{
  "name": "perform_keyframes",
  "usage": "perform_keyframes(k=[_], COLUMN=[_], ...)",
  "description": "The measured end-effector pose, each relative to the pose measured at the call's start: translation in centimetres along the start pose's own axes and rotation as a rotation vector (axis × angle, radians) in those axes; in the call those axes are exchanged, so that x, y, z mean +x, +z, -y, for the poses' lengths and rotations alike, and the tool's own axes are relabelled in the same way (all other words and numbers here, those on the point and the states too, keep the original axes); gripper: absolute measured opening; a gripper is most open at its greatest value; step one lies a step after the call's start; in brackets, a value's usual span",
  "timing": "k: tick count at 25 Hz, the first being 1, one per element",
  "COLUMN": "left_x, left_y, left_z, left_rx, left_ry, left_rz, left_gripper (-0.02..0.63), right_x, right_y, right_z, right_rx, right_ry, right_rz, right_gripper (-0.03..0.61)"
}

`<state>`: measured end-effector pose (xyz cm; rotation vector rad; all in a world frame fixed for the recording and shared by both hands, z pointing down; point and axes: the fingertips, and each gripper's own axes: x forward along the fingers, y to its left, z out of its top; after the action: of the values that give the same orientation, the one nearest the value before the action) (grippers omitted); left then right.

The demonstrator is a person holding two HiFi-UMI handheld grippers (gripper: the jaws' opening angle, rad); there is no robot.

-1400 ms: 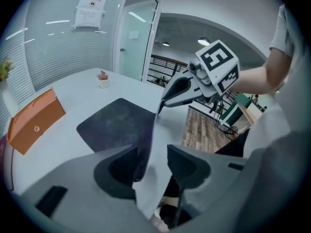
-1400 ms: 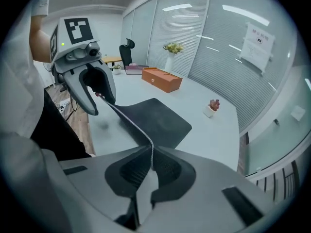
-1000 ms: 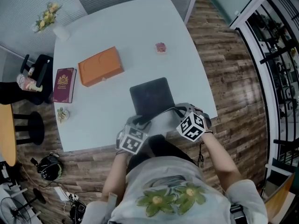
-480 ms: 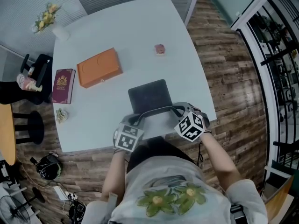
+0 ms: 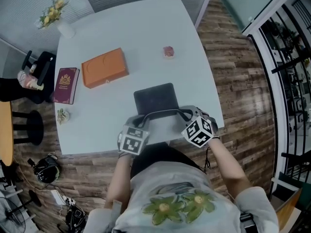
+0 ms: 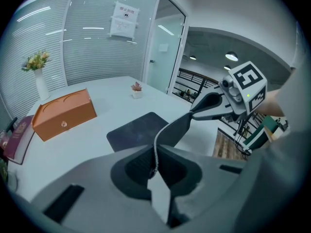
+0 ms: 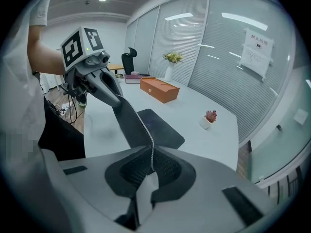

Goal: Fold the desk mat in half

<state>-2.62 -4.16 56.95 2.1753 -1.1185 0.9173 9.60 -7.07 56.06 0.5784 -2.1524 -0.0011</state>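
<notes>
The dark grey desk mat (image 5: 154,99) lies on the white table (image 5: 121,28), its near edge raised off the surface. My left gripper (image 5: 140,122) holds the near left corner; its jaws have just been closing and now pinch the mat's thin edge (image 6: 156,147). My right gripper (image 5: 186,114) is shut on the near right corner. In the right gripper view the mat (image 7: 158,130) rises into the jaws (image 7: 151,161), and the left gripper (image 7: 104,89) clamps the other corner. The far half stays flat on the table.
An orange box (image 5: 104,68) and a dark red book (image 5: 67,85) lie to the left of the mat. A small pink pot (image 5: 168,51) stands beyond it, a vase of flowers (image 5: 58,21) at the far left corner. The person's body is close against the table's near edge.
The left gripper has shut on the mat's near left corner and shifted slightly left. The mat's near edge now hangs lifted between both grippers. The right gripper stays put.
</notes>
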Motion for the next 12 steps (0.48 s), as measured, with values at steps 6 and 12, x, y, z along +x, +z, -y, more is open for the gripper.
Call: perform_keyframes(k=[6, 12], left_x=[-0.3, -0.4], left_y=[0.6, 1.0], left_z=[-0.5, -0.8], left_rx=[-0.011, -0.007], left_ry=[0.016, 0.015], left_rz=[0.013, 0.021], left_gripper=[0.021, 0.021], right_x=[-0.1, -0.1], right_y=[0.8, 1.3], right_z=[0.5, 1.0], right_rx=[0.0, 0.014], right_ry=[-0.016, -0.036], right_rz=[0.018, 0.028], right_gripper=[0.029, 0.029])
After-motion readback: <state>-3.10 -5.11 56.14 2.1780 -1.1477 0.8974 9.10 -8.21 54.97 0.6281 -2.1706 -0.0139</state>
